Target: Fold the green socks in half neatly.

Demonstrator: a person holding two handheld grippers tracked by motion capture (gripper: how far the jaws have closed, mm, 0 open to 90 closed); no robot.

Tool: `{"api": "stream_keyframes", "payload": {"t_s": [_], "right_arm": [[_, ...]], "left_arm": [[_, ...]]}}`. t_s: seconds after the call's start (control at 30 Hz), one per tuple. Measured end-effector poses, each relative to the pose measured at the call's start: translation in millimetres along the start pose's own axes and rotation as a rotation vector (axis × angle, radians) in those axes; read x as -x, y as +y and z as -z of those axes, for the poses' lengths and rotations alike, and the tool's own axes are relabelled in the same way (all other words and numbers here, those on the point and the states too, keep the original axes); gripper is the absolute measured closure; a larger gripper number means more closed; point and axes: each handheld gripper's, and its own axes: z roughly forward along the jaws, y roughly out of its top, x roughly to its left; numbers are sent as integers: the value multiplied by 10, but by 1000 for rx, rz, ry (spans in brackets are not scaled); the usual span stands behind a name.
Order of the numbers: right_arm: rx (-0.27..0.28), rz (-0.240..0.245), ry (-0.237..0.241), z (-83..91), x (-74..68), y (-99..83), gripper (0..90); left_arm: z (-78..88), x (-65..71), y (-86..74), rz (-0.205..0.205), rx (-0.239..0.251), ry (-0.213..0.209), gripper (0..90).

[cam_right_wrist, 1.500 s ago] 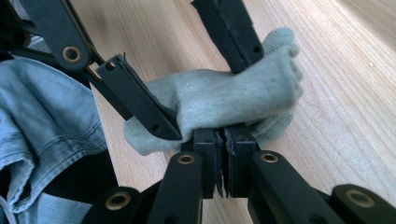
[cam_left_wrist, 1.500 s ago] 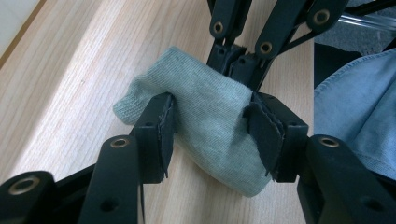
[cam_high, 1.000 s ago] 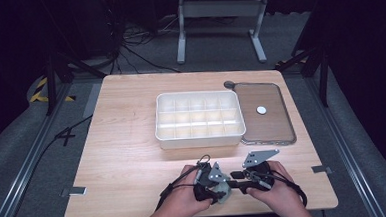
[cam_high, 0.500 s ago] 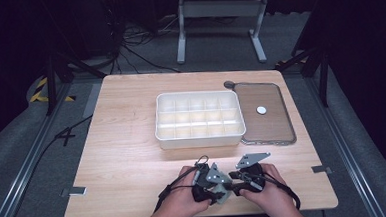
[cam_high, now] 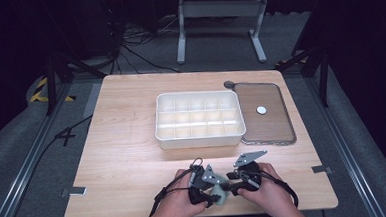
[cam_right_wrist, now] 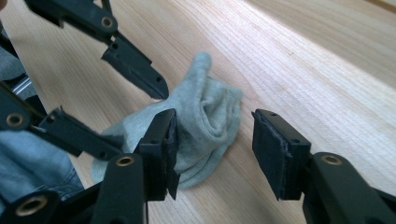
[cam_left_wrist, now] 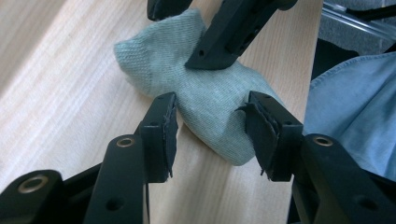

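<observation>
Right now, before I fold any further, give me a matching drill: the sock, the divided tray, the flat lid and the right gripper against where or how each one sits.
Things:
1. sock
2. divided tray
3. flat lid
4. right gripper

Places or states:
A. white, mid-table, compartments empty
B. jaws apart, one pad at the cloth, just been opening
C. grey-green, bunched at the near edge
D. lying flat beside the tray, white dot on it

Pairs: 1-C, 2-A, 3-D, 4-B

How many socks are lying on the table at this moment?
1. A grey-green sock lies near the table's front edge, between the left tongs and right tongs. Others may be hidden under the hands.
</observation>
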Motion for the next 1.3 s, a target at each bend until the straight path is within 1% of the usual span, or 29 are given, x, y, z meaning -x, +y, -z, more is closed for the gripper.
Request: {"api": "stream_keyframes", "payload": {"t_s": [0.03,0.2,0.23,0.27,0.3,0.33,0.37,0.43,0.53,0.57,0.6,0.67,0.7,0.77,0.83,0.9,0.93,1.03,1.07,1.1,1.13,1.2,1.23,1.27,1.3], "right_arm": [[-5,-6,2,-5,4,6,498],[-13,-55,32,-38,47,22,477],[-13,-65,42,-43,55,23,477],[-12,-71,51,-50,66,23,477],[-11,-82,59,-56,71,23,477],[-8,-92,68,-66,82,23,477],[-8,-92,68,-66,82,23,477],[-7,-112,89,-82,100,22,477],[-10,-115,100,-93,108,32,478],[-14,-123,112,-107,118,38,491],[-14,-123,112,-107,118,38,491],[-12,-140,134,-120,123,36,528],[-12,-157,151,-127,126,35,549],[-12,-170,182,-137,145,32,596],[-13,-168,204,-139,150,38,662],[-15,-161,210,-135,135,49,696],[-20,-149,205,-126,128,60,712],[-23,-119,185,-108,96,87,741],[-25,-112,180,-97,85,95,748],[-26,-101,175,-87,76,102,753],[-26,-95,169,-75,59,111,757],[-18,-66,154,-55,42,129,763],[-15,-60,153,-33,20,144,767],[-11,-53,146,-12,3,158,769],[-7,-44,141,13,-9,173,772]], "left_arm": [[-1,-1,-5,-2,2,0,538],[-1,17,-29,23,1,18,538],[1,13,-35,37,-4,15,538],[-8,9,-45,57,8,11,538],[-8,9,-45,57,8,11,538],[3,2,-50,67,-6,10,538],[-8,5,-63,84,9,11,538],[-9,12,-77,105,14,14,537],[-3,17,-78,105,7,20,537],[-7,20,-87,109,15,21,537],[-7,20,-87,109,15,21,536],[-2,20,-91,112,12,25,535],[-4,22,-94,114,16,27,535],[-3,20,-98,114,17,27,534],[3,18,-101,111,13,27,534],[19,16,-99,102,3,30,534],[13,13,-108,112,21,25,534],[51,-10,-115,111,23,24,514],[74,-24,-115,106,11,26,505],[81,-36,-120,101,21,32,498],[104,-50,-119,92,4,38,487],[163,-83,-130,82,-9,59,482],[192,-93,-137,90,-4,61,475],[219,-103,-144,95,13,61,473],[255,-119,-147,90,22,65,471]]}}
